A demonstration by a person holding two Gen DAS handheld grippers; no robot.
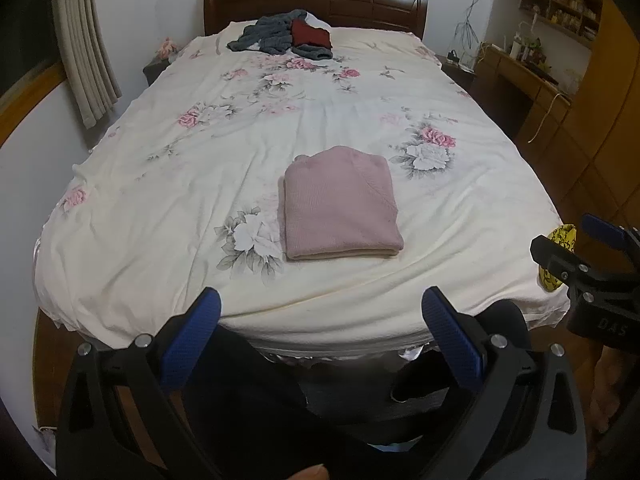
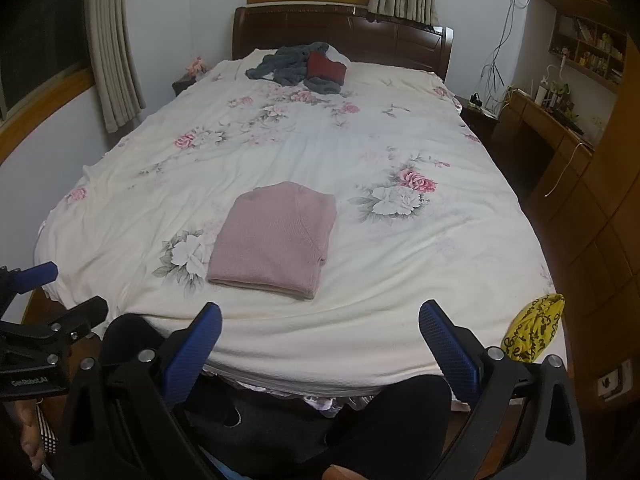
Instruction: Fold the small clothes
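A pink knitted garment [image 1: 340,204] [image 2: 274,238] lies folded into a neat rectangle on the floral bedsheet [image 1: 160,168] [image 2: 420,264], near the foot of the bed. My left gripper [image 1: 320,304] hovers open at the bed's near edge, short of the garment, with nothing between its blue pads. My right gripper [image 2: 320,318] is likewise open and empty at the near edge. Each gripper shows at the side of the other's view. A loose heap of grey clothes [image 1: 276,36] [image 2: 292,66] with a dark red piece [image 1: 310,34] [image 2: 326,68] sits by the headboard.
A yellow patterned cloth [image 1: 560,254] [image 2: 532,330] lies at the bed's near right corner. A wooden desk [image 1: 524,76] [image 2: 548,124] and cabinets line the right wall. Curtains [image 1: 86,44] hang at left. The person's dark-clothed legs [image 2: 360,428] are below the bed edge.
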